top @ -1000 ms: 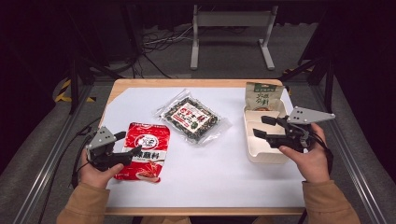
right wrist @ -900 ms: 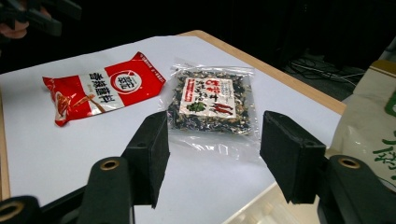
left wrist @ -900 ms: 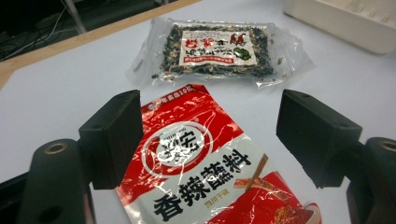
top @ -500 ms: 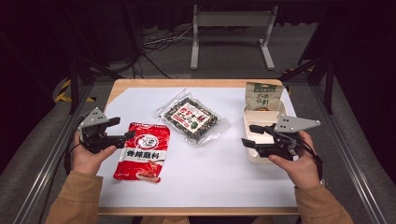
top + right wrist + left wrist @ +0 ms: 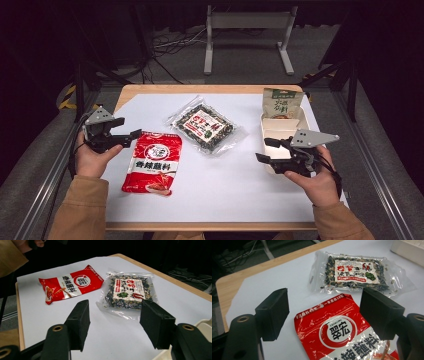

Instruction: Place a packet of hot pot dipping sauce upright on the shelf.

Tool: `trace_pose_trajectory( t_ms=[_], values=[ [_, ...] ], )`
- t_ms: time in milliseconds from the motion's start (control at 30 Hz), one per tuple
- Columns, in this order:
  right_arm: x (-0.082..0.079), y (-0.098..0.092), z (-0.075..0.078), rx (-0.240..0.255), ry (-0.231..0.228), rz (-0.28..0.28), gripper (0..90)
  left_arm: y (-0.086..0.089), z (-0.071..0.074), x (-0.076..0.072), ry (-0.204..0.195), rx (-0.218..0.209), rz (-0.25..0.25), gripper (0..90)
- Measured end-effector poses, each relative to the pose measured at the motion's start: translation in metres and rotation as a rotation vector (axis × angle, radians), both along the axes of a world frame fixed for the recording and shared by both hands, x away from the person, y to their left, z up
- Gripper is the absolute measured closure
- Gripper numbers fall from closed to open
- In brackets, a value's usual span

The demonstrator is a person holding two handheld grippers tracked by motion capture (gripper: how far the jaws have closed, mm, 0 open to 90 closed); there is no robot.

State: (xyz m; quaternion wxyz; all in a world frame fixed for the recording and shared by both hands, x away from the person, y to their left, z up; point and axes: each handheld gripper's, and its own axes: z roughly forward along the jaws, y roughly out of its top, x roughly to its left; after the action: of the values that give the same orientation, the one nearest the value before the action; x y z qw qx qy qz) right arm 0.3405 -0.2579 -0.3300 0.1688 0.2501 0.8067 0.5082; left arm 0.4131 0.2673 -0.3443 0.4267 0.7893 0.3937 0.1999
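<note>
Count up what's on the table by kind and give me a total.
Snack packets: 3, the red packet, the clear seaweed packet and the green packet
Trays: 1, the cream tray
Total: 4

Red-and-white sauce packet (image 5: 152,162) — clear pouch (image 5: 206,125), dark speckled mix, red-white label.

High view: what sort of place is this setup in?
Probably a lab or recording studio rather than a kitchen: a white-topped table between metal rails, loose cables on grey floor, and dark surroundings.
</note>
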Motion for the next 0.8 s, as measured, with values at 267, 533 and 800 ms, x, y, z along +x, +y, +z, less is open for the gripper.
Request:
trace_pose_trajectory(
  t_ms=[267,533,800],
  values=[
    [-0.007,0.002,-0.004,-0.010,0.004,-0.003,41.2,0.013,-0.011,0.018,0.033,-0.033,-0.010,24.2],
    [-0.014,-0.001,-0.010,-0.021,0.007,-0.019,41.0,0.014,-0.029,0.042,0.093,-0.024,-0.009,29.9],
    [-0.018,-0.001,-0.016,-0.029,0.016,-0.020,40.7,0.010,-0.047,0.057,0.157,-0.029,-0.001,32.4]
  ],
)
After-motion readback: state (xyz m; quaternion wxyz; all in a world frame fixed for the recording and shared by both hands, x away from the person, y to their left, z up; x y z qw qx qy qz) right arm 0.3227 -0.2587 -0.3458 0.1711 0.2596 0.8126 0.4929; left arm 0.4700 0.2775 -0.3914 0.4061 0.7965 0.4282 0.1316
